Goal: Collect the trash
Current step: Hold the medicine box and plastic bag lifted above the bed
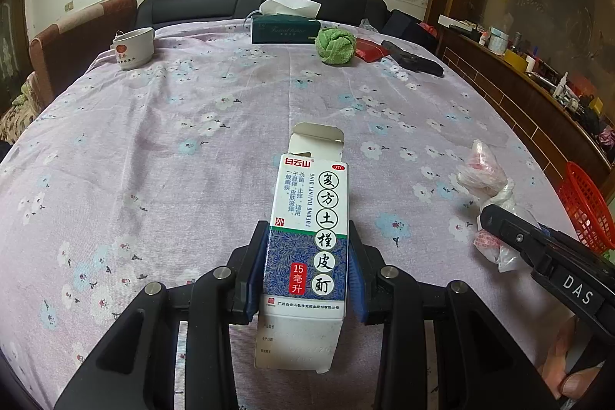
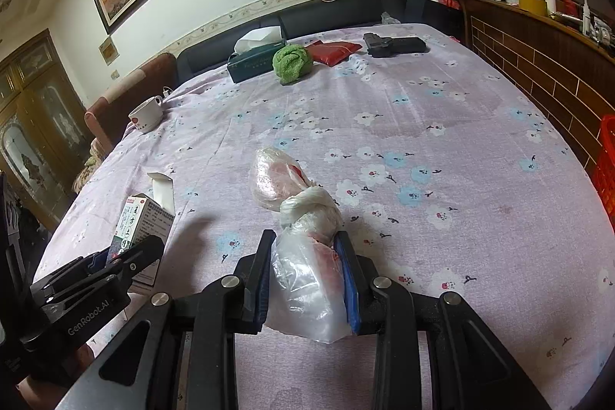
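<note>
My left gripper (image 1: 307, 237) is shut on an empty white and blue medicine carton (image 1: 307, 237) with its top flap open, held over the purple flowered tablecloth (image 1: 192, 110). The carton also shows in the right wrist view (image 2: 144, 221), with the left gripper (image 2: 127, 256) on it. My right gripper (image 2: 305, 244) is shut on a knotted clear plastic bag (image 2: 296, 206) with pink and white contents. In the left wrist view the bag (image 1: 486, 175) sticks out past the right gripper (image 1: 496, 218) at the right.
A red plastic basket (image 1: 586, 208) stands off the table's right edge, also in the right wrist view (image 2: 607, 160). At the far end lie a white cup (image 1: 132, 47), a green tissue box (image 1: 286, 25), a green cloth ball (image 1: 334, 45), a red pouch (image 1: 371, 50) and a black object (image 1: 415, 58).
</note>
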The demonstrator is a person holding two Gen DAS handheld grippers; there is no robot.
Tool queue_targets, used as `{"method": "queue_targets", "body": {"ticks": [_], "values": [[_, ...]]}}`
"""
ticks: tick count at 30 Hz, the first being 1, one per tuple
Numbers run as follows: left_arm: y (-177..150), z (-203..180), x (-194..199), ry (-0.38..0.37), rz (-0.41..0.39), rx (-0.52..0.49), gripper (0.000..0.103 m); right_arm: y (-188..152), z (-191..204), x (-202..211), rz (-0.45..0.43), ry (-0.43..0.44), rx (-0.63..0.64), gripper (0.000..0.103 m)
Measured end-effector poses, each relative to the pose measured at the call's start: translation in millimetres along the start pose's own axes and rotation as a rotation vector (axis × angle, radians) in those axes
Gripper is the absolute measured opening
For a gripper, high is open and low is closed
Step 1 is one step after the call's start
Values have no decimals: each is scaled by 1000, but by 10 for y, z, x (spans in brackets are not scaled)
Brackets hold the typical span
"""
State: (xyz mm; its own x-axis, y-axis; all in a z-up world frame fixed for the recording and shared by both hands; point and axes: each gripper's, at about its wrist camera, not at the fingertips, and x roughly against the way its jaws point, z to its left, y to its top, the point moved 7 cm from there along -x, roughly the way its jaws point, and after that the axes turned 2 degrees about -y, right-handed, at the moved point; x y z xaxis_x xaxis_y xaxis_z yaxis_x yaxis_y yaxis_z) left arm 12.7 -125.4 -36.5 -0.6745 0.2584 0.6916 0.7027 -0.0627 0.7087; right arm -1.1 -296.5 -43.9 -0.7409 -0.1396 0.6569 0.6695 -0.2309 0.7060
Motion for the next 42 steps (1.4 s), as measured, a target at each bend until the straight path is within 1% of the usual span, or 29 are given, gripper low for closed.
{"method": "queue_targets", "body": {"ticks": [42], "values": [[-4, -21, 9, -11, -3, -5, 35, 2, -5, 13, 4, -4, 2, 33]]}}
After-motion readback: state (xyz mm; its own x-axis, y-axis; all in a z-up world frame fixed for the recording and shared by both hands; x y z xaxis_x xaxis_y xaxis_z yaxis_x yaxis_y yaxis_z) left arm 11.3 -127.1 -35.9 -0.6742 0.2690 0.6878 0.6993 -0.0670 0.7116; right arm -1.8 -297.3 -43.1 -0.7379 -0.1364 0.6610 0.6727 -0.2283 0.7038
